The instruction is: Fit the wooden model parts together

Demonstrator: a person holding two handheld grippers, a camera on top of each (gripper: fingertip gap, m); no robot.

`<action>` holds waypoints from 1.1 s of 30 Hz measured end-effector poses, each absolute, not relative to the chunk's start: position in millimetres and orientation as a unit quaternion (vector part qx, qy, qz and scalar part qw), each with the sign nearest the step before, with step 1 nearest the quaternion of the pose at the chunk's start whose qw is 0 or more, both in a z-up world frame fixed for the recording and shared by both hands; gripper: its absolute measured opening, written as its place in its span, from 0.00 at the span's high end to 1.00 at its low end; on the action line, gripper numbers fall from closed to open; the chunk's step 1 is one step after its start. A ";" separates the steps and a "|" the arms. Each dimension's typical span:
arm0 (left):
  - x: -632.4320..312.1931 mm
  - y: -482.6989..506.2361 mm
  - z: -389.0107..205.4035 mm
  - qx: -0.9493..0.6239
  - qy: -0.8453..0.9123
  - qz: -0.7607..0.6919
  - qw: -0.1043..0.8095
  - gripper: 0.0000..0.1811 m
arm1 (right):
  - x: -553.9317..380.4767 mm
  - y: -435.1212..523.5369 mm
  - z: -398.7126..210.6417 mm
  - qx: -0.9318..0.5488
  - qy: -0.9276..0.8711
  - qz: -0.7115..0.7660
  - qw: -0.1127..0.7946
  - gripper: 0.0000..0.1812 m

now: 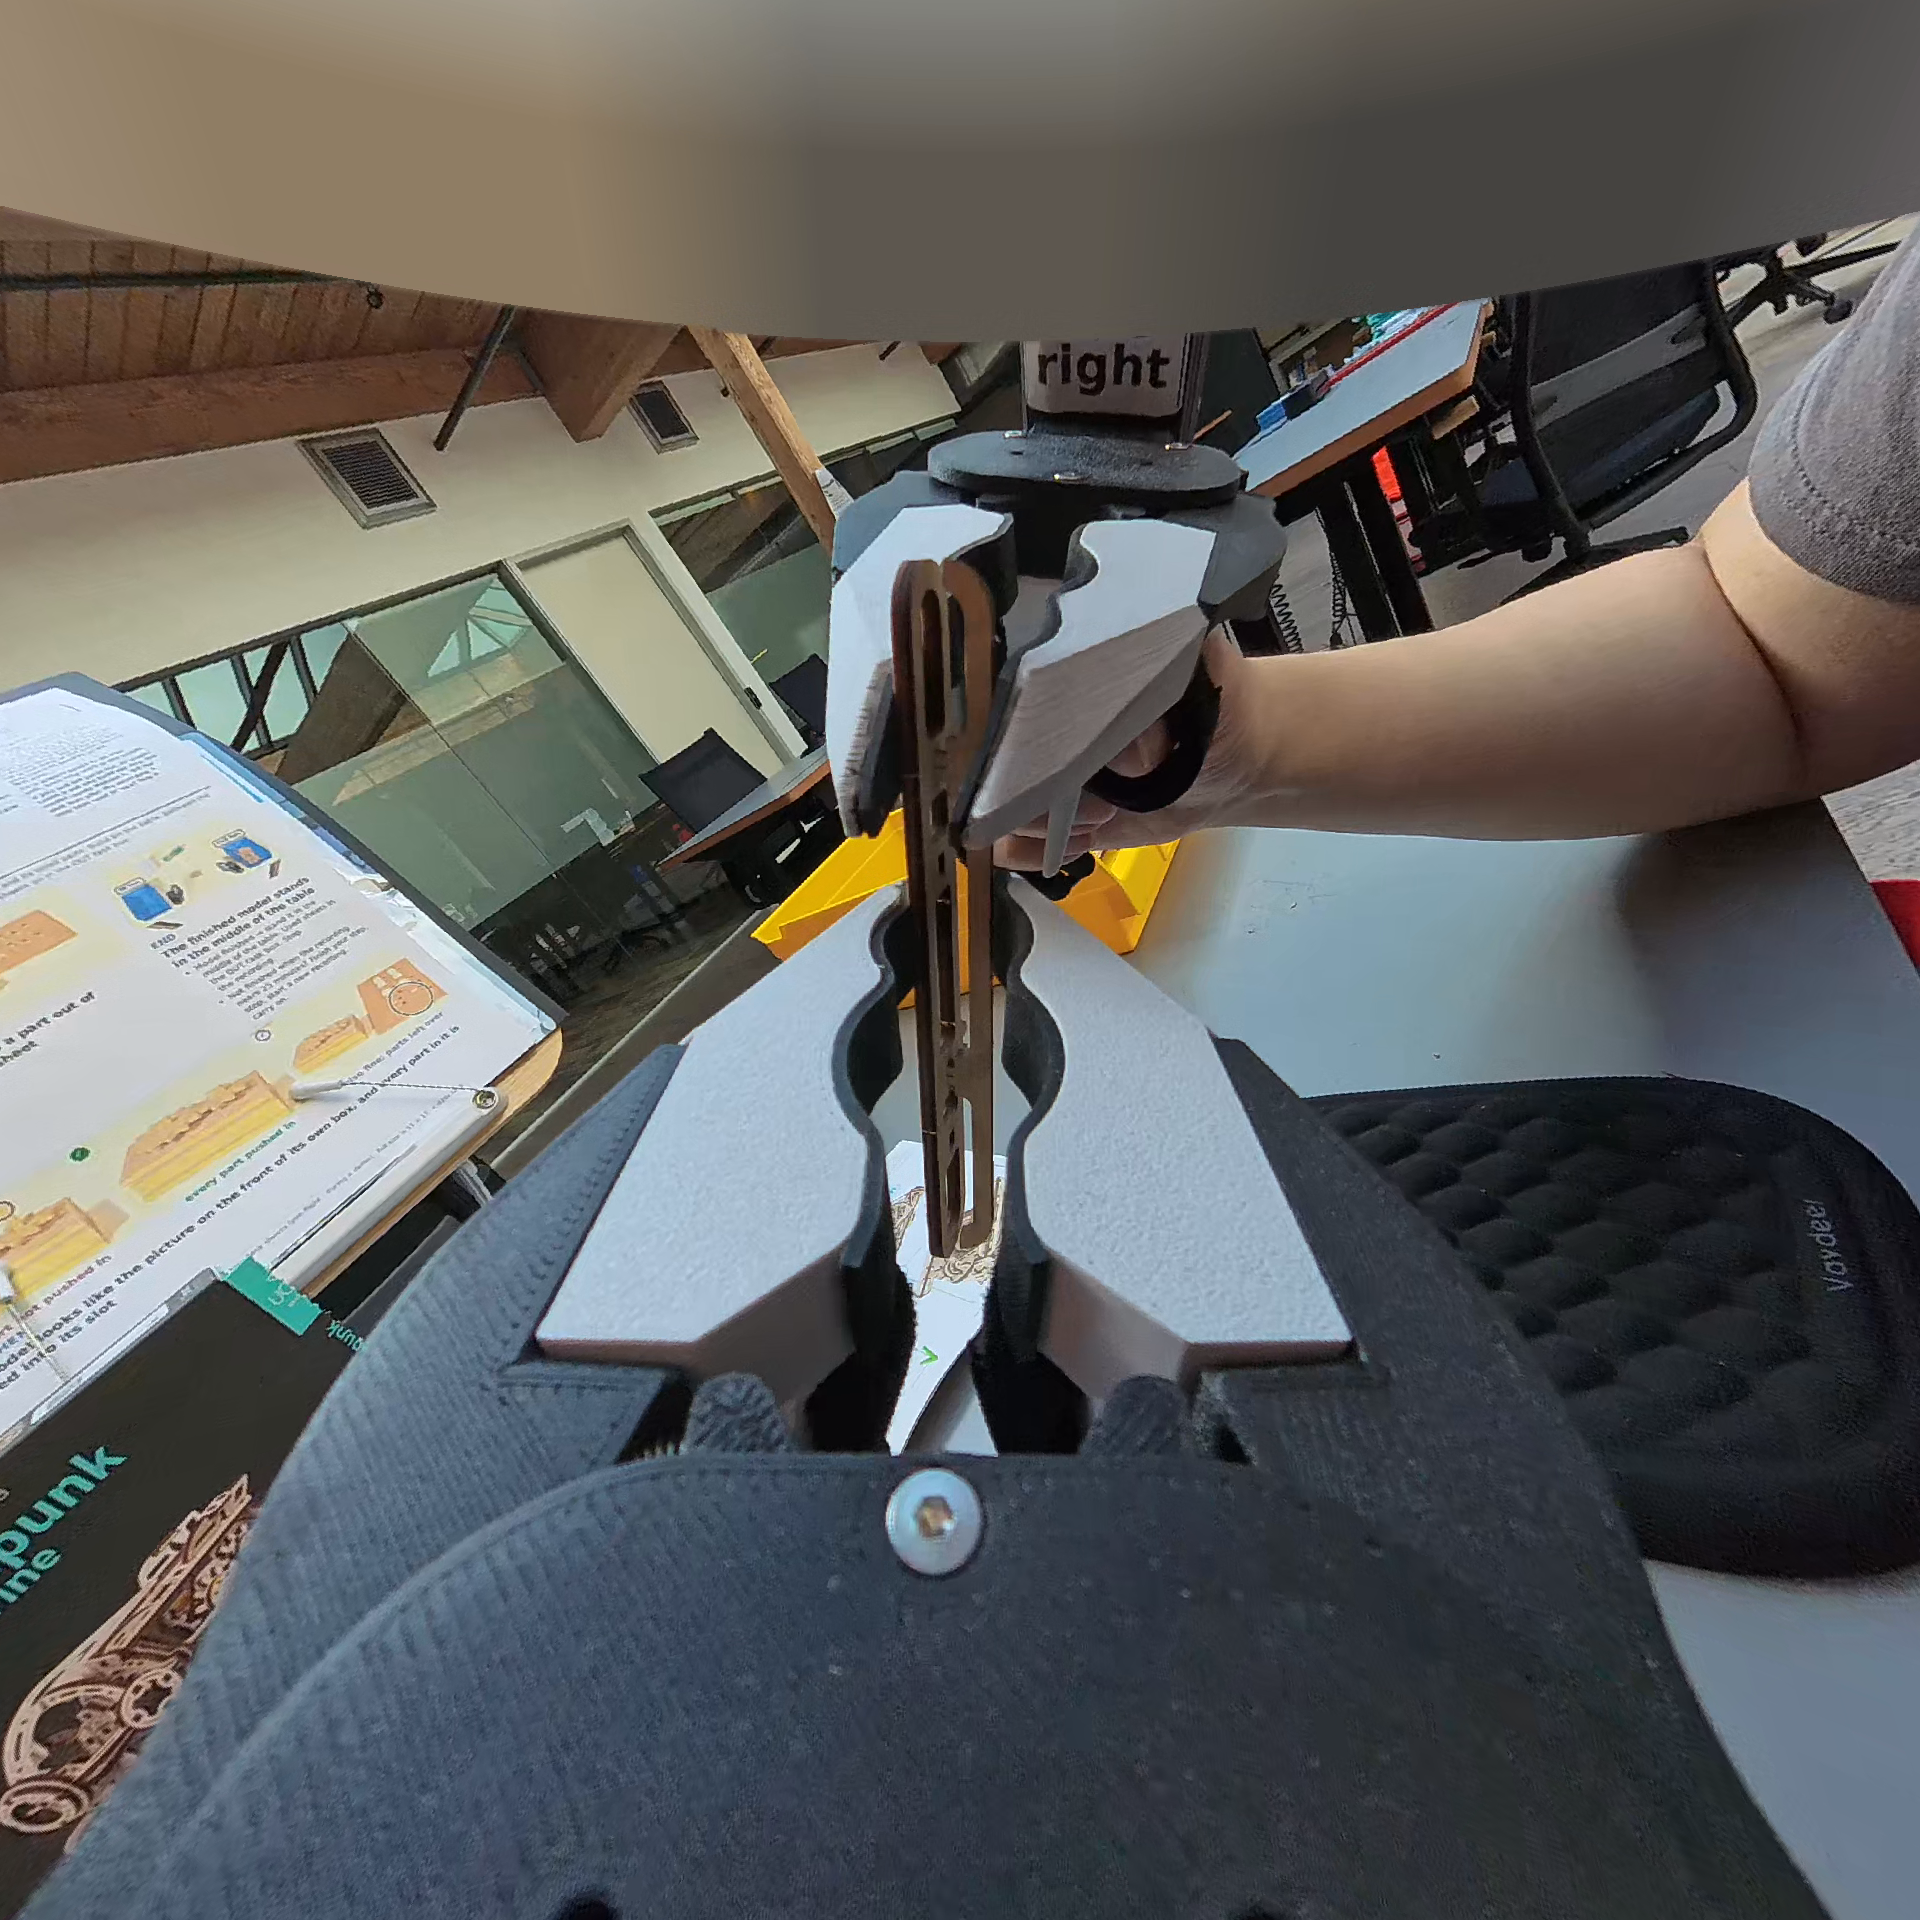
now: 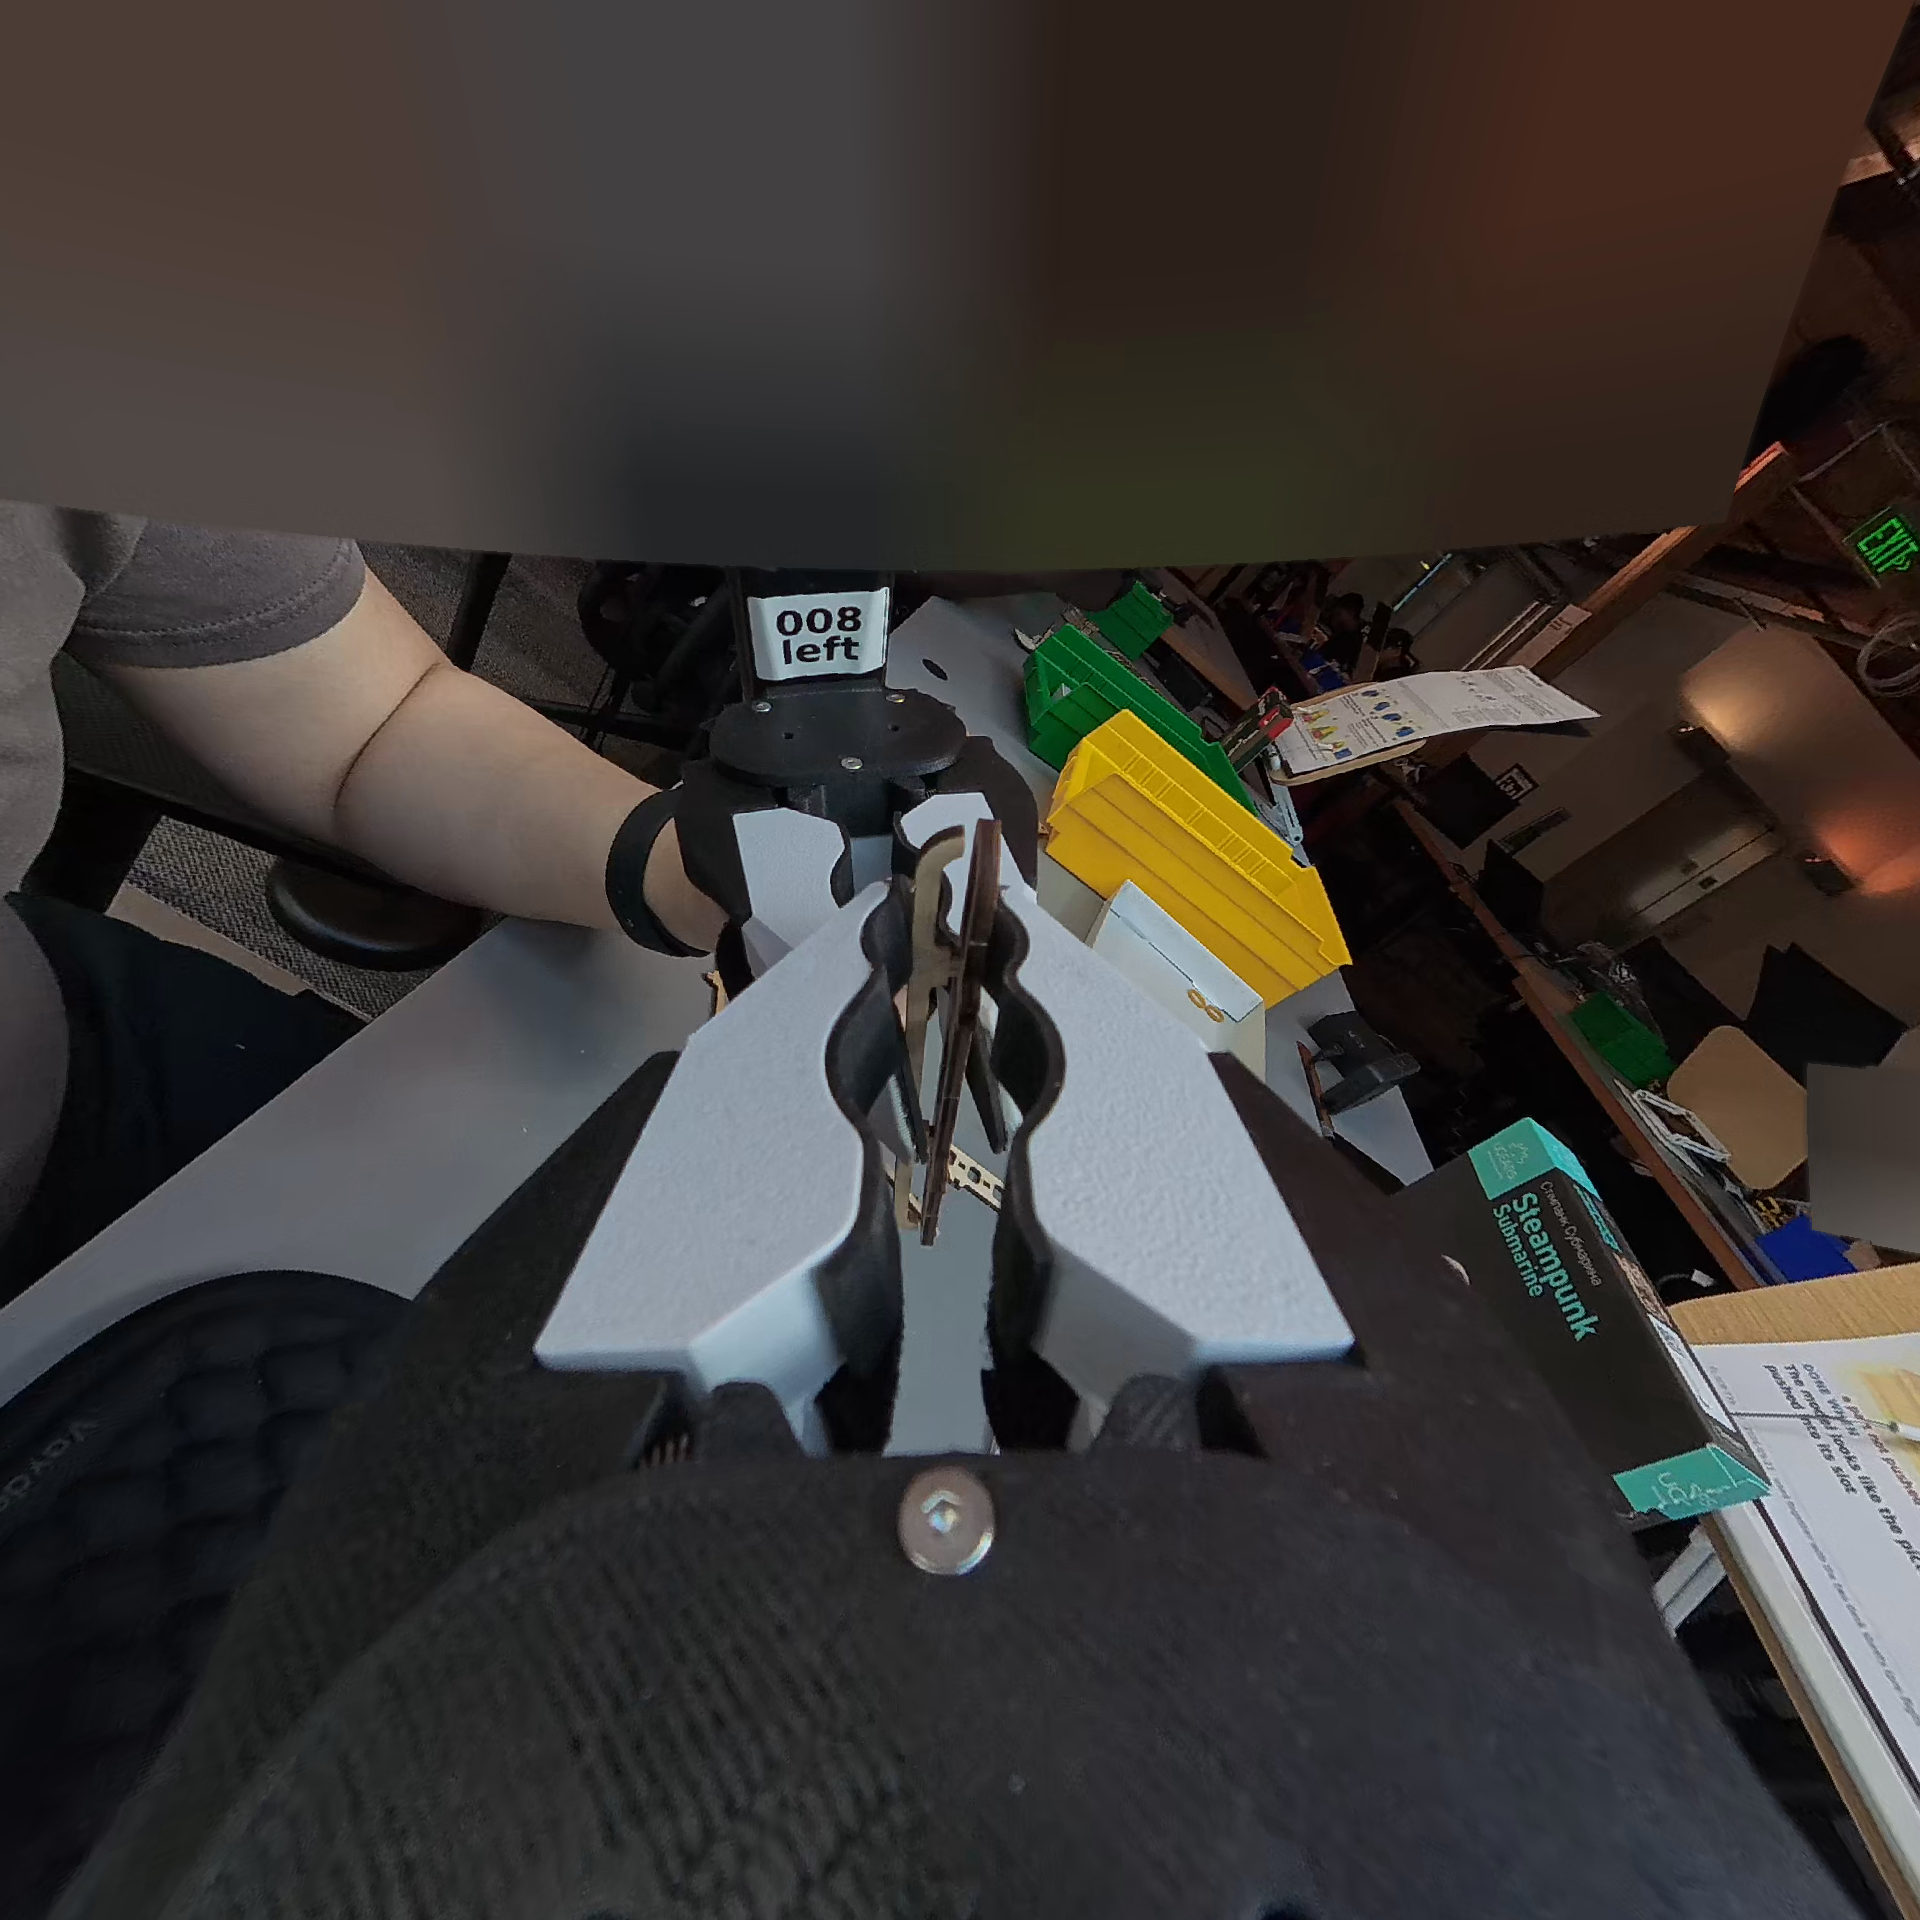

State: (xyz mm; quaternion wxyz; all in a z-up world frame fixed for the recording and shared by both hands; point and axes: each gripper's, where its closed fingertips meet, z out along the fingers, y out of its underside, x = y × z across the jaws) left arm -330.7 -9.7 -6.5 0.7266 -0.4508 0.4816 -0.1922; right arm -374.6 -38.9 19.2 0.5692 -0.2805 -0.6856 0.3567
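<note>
A long dark slotted wooden strip (image 1: 943,831) stands edge-on in the air between my two grippers. In the left wrist view my left gripper (image 1: 951,904) is shut on its lower half. My right gripper (image 1: 920,826) faces it from above and is shut on the upper half. In the right wrist view my right gripper (image 2: 945,914) holds the dark strip (image 2: 966,997) with a lighter hooked wooden part (image 2: 925,914) pressed beside it. The left gripper (image 2: 868,862) sits just beyond, its fingertips hidden. How the two parts join is hidden by the fingers.
A grey table (image 1: 1455,956) lies below. On it are a yellow bin (image 2: 1174,842), a green bin (image 2: 1091,675), a small white box (image 2: 1174,966), a black model box (image 1: 135,1538), an instruction sheet (image 1: 208,987) and a black padded rest (image 1: 1621,1299). The grippers' ends are close to 5 centimeters from one another.
</note>
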 end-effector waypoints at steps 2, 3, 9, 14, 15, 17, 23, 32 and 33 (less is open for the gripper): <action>-330.3 -9.4 -7.0 -0.450 0.482 -0.191 0.727 0.94 | -374.2 -38.9 18.5 -0.279 -0.687 0.354 0.570 0.95; -330.3 -9.4 -7.3 -0.451 0.483 -0.191 0.726 0.94 | -374.2 -38.8 18.4 -0.278 -0.687 0.353 0.571 0.95; -330.1 -7.7 -8.6 -0.454 0.483 -0.189 0.725 0.94 | -374.0 -37.2 16.7 -0.278 -0.689 0.352 0.569 0.95; -332.3 -4.7 -8.1 -0.464 0.476 -0.186 0.724 0.94 | -375.2 -36.1 17.9 -0.286 -0.681 0.393 0.548 0.95; -332.1 -3.0 -9.7 -0.470 0.475 -0.184 0.721 0.94 | -374.9 -33.9 16.3 -0.286 -0.682 0.391 0.548 0.95; -331.7 -1.8 -10.4 -0.472 0.474 -0.179 0.722 0.94 | -373.7 -31.3 14.2 -0.287 -0.686 0.381 0.549 0.95; -338.2 -1.5 -10.1 -0.473 0.472 -0.175 0.723 0.88 | -354.8 -34.7 36.9 -0.247 -0.663 0.428 0.563 0.95; -337.6 0.9 -9.8 -0.467 0.470 -0.147 0.734 0.93 | -341.5 -37.3 44.2 -0.221 -0.655 0.463 0.555 0.95; -337.2 0.9 -10.9 -0.468 0.472 -0.146 0.733 0.93 | -341.3 -37.8 43.4 -0.220 -0.658 0.461 0.553 0.95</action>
